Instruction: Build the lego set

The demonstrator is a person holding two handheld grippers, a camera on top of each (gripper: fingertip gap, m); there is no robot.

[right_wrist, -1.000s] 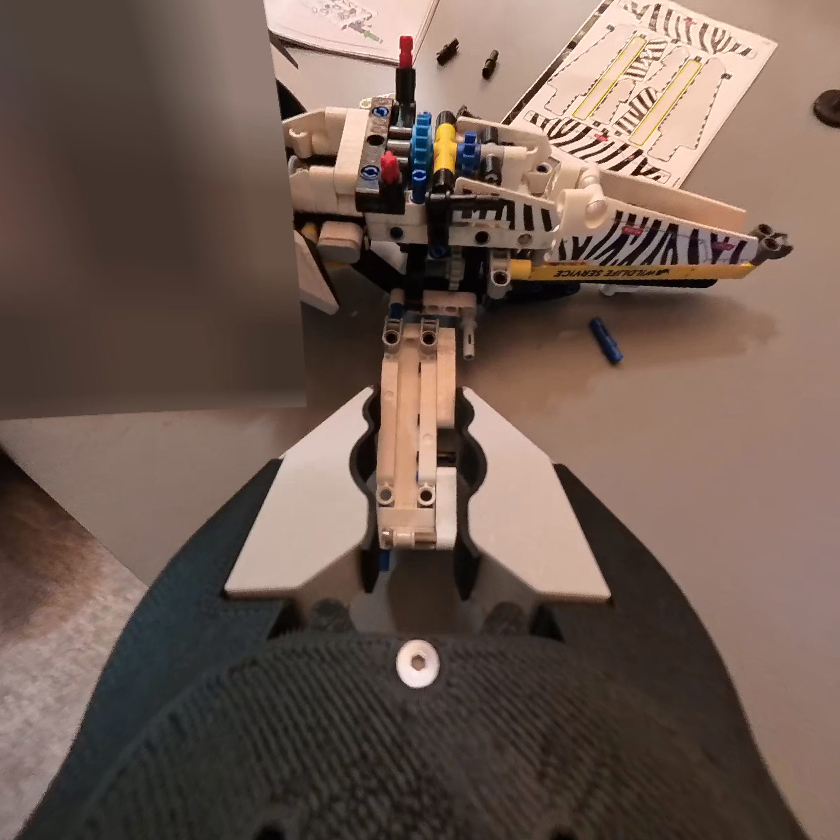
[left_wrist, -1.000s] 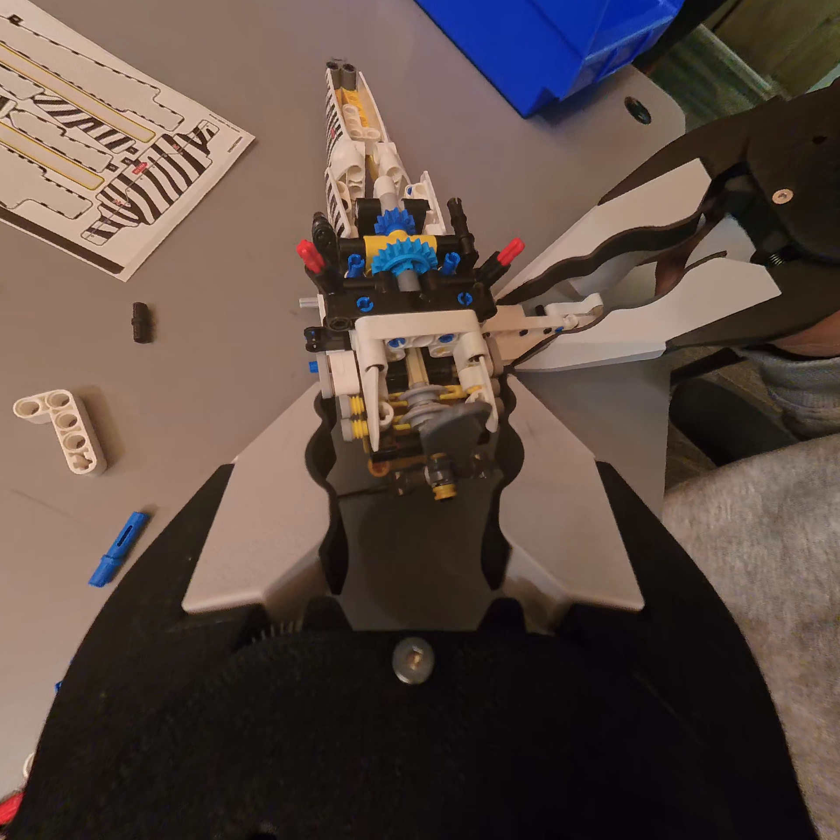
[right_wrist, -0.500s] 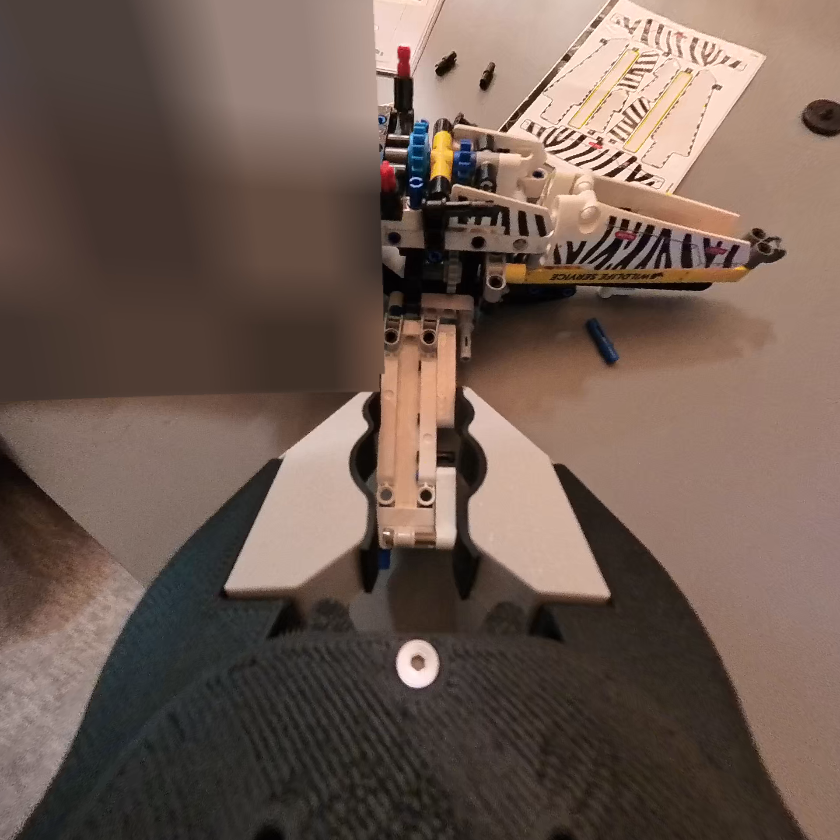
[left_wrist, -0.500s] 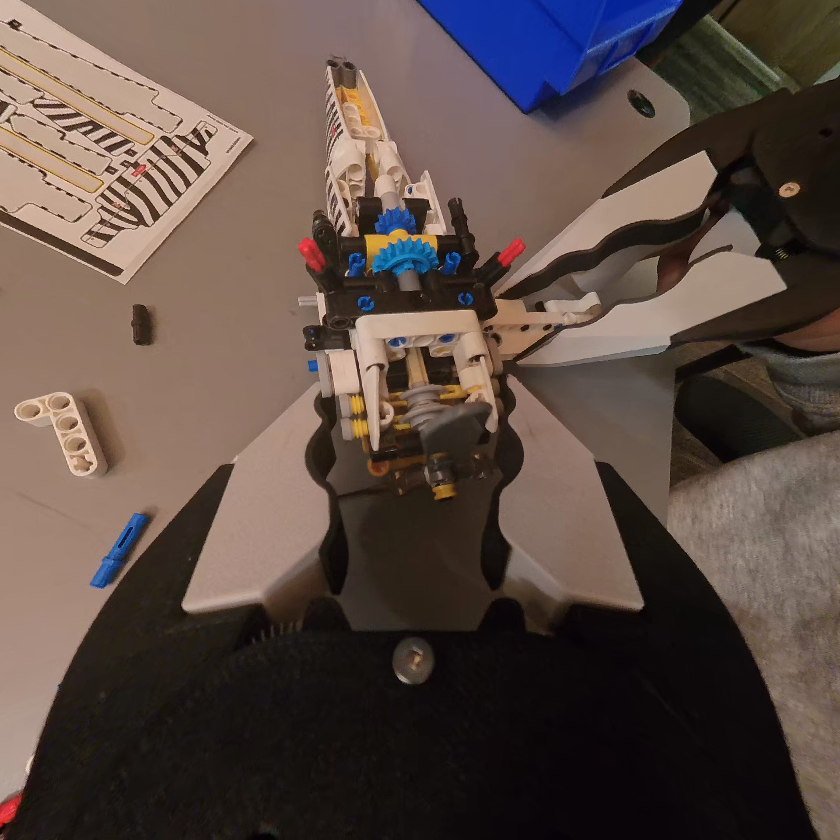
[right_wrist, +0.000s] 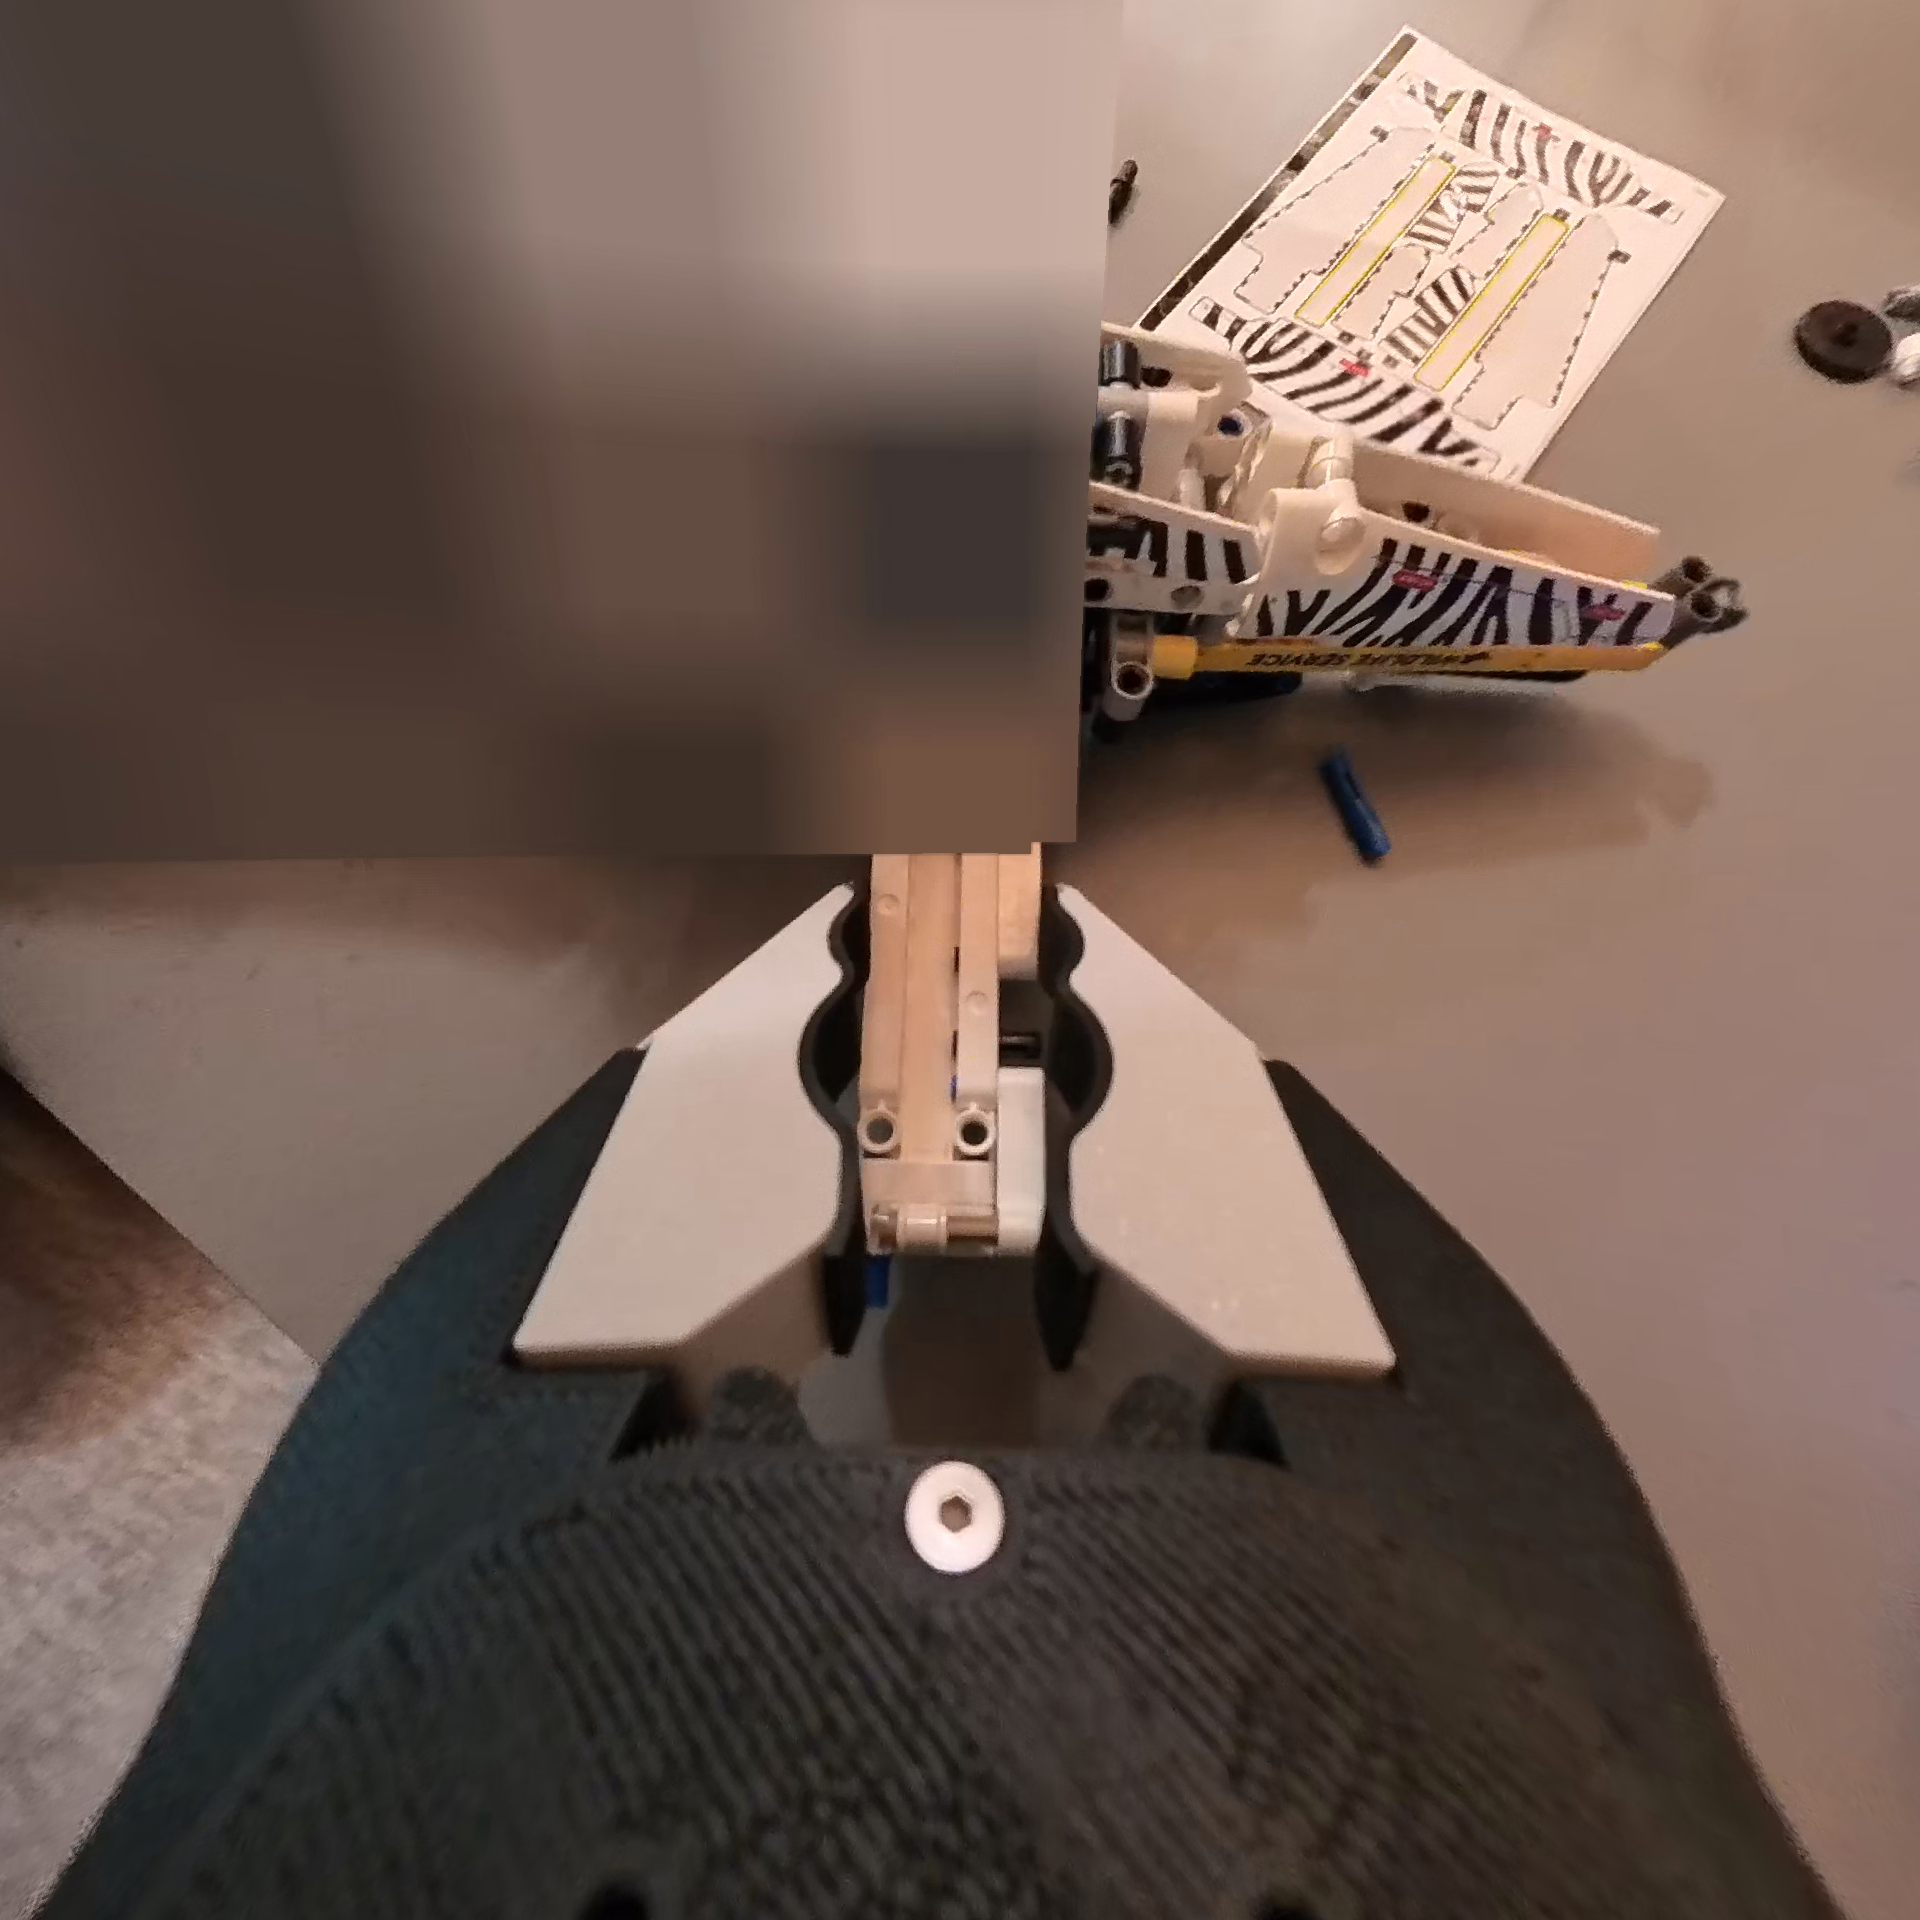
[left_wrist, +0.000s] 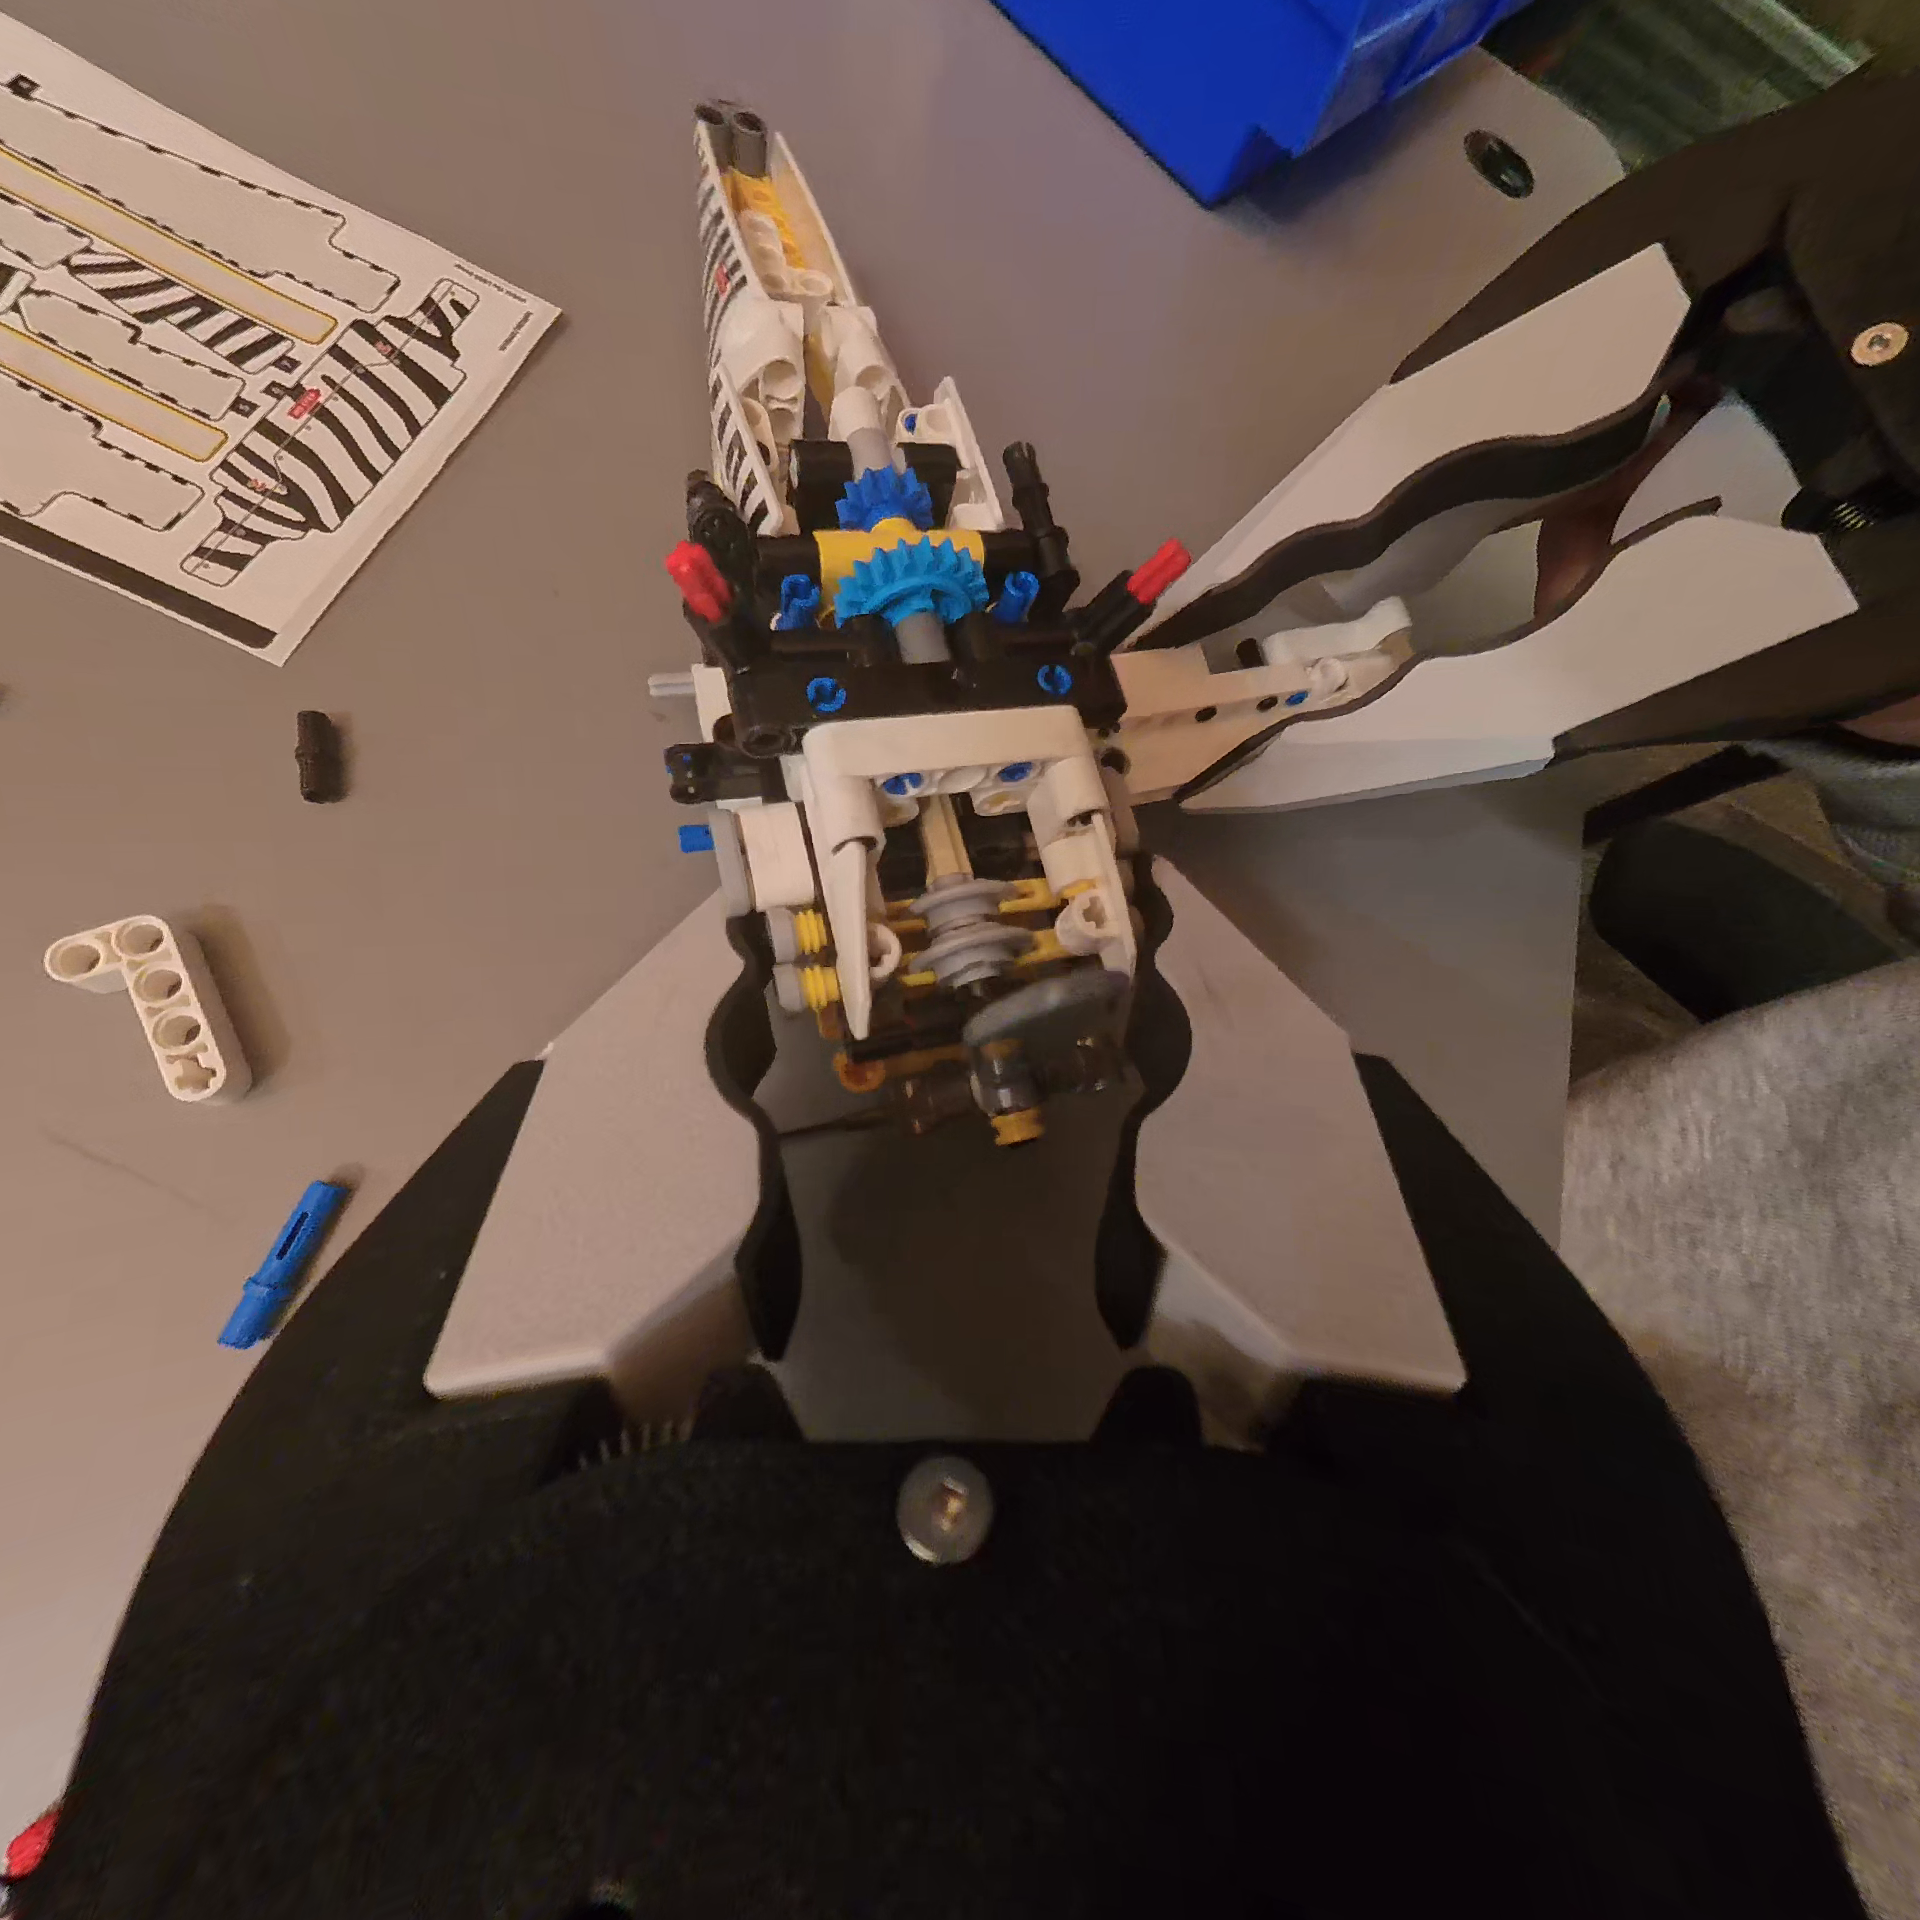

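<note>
The lego model (left_wrist: 894,665), a black and white body with blue gears, red pins and a zebra-striped tail, lies on the grey table (left_wrist: 468,852). My left gripper (left_wrist: 940,935) is shut on the model's near end. My right gripper (right_wrist: 951,914) is shut on a white beam assembly (right_wrist: 935,1039). In the left wrist view this assembly (left_wrist: 1247,686) meets the model's right side, with the right gripper (left_wrist: 1174,717) coming in from the right. In the right wrist view a blurred patch hides most of the model; only the striped tail (right_wrist: 1455,613) shows.
A zebra sticker sheet (left_wrist: 208,343) lies at the far left, also in the right wrist view (right_wrist: 1455,239). Loose on the table are a black pin (left_wrist: 317,753), a white L-beam (left_wrist: 145,997) and a blue pin (left_wrist: 281,1262). A blue bin (left_wrist: 1247,73) stands at the back. The table edge is at the right.
The right gripper has shifted slightly with the white assembly held against the model's right side. The left gripper and the model have stayed in place.
</note>
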